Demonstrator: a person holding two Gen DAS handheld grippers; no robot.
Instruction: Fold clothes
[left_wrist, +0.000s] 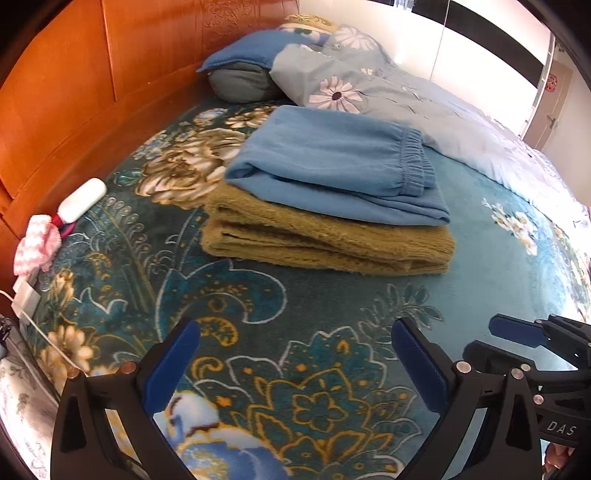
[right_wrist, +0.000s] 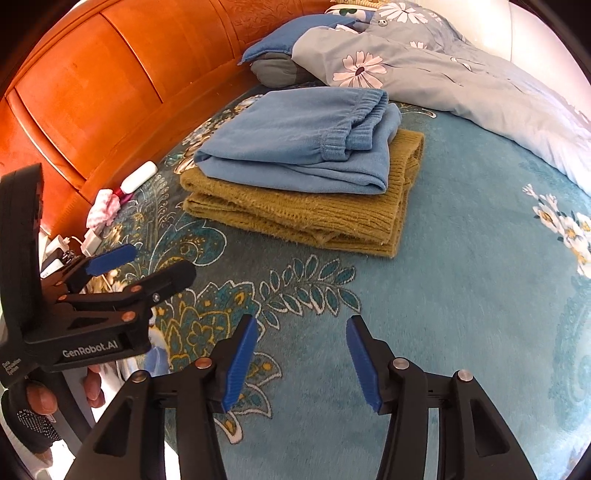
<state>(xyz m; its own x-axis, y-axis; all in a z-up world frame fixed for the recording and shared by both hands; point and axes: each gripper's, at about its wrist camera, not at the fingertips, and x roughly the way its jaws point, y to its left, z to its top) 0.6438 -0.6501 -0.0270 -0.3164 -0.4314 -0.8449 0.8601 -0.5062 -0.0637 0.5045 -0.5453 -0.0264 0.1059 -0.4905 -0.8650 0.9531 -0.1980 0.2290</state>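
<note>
Left gripper (left_wrist: 295, 363): jaws spread wide, nothing between, above floral blanket (left_wrist: 325, 306); centre: folded blue trousers (left_wrist: 332, 162) stacked on folded mustard sweater (left_wrist: 332, 240), well apart from both tools; right gripper (right_wrist: 301, 363): jaws parted, empty, above blanket

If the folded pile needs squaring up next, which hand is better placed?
Probably the right. Its gripper faces the pile's near corner, where the mustard sweater sticks out under the blue trousers. The left gripper, fingers wide, sits nearer the headboard. Both are empty.
</note>
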